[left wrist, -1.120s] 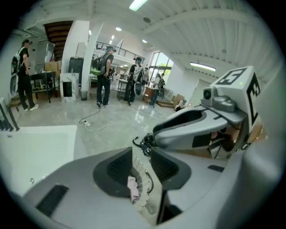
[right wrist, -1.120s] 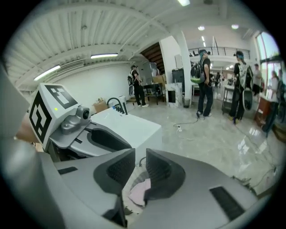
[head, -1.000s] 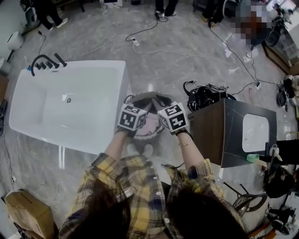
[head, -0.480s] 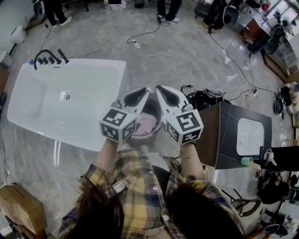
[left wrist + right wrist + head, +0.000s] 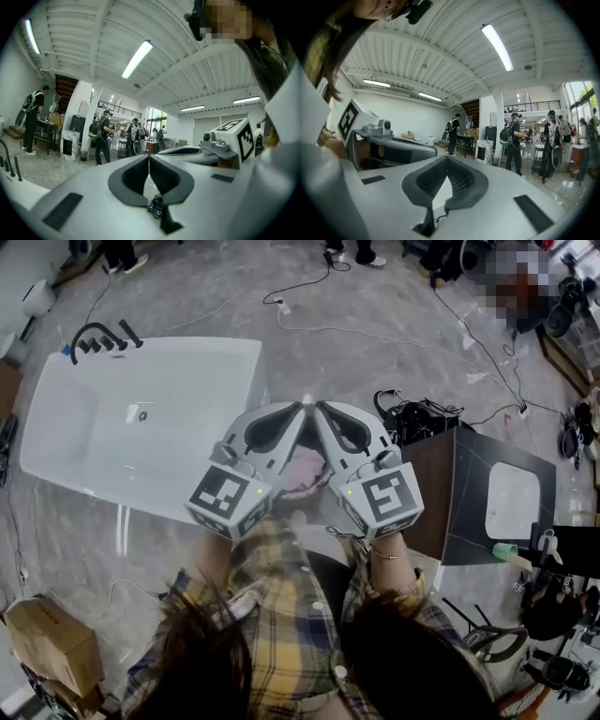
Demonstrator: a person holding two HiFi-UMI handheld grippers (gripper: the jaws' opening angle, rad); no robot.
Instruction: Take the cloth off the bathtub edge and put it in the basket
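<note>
Both grippers are now being held high and level above the basket (image 5: 296, 497), whereas a second earlier they were sitting low at its mouth. The left gripper (image 5: 292, 414) and the right gripper (image 5: 325, 416) are showing their jaws pressed together with nothing between them (each pair has just been closing, on no object). The pink cloth (image 5: 304, 470) is lying inside the basket, visible in the gap between the two grippers, and neither is touching it. The near edge of the white bathtub (image 5: 187, 381) is showing no cloth, so the inspector is judging the task as effectively finished, with the hands withdrawing. The basket is standing on a grey marbled floor (image 5: 356, 343), just beside the tub's corner, with a dark cabinet (image 5: 441, 502) carrying a white basin to the person's right. Black cables (image 5: 412, 423) are trailing across the floor, a cardboard box (image 5: 52, 648) is sitting at lower left, and several people are standing in the open hall beyond.
</note>
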